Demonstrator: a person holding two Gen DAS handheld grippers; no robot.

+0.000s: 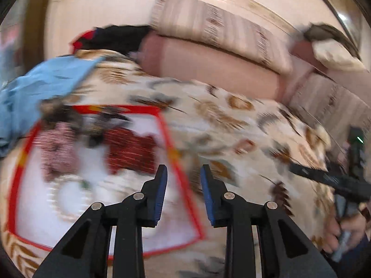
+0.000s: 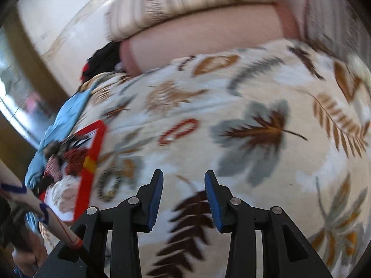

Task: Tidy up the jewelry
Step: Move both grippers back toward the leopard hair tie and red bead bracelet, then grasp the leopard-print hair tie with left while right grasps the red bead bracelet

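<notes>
Both views are motion-blurred. A white mat with a red border (image 1: pixel 185 192) lies on a leaf-print bedspread (image 1: pixel 231 120). On it I see a white pearl necklace (image 1: pixel 67 197), a dark red beaded piece (image 1: pixel 132 150), a pink beaded piece (image 1: pixel 58 153) and a dark tangled piece (image 1: pixel 76 118). My left gripper (image 1: pixel 183 169) is open and empty over the mat's right edge. My right gripper (image 2: pixel 184 175) is open and empty over the bedspread (image 2: pixel 255 106), right of the mat (image 2: pixel 92 157). A red bracelet (image 2: pixel 179 131) and a dark beaded bracelet (image 2: pixel 110 184) lie on the bedspread.
A blue cloth (image 1: pixel 34 92) lies at the mat's far left corner. A pink bolster (image 1: pixel 208 69) and a striped cushion (image 1: pixel 215 30) lie behind. The other gripper and hand (image 1: pixel 343 185) show at the right. A sleeved arm (image 2: pixel 34 203) shows at the lower left.
</notes>
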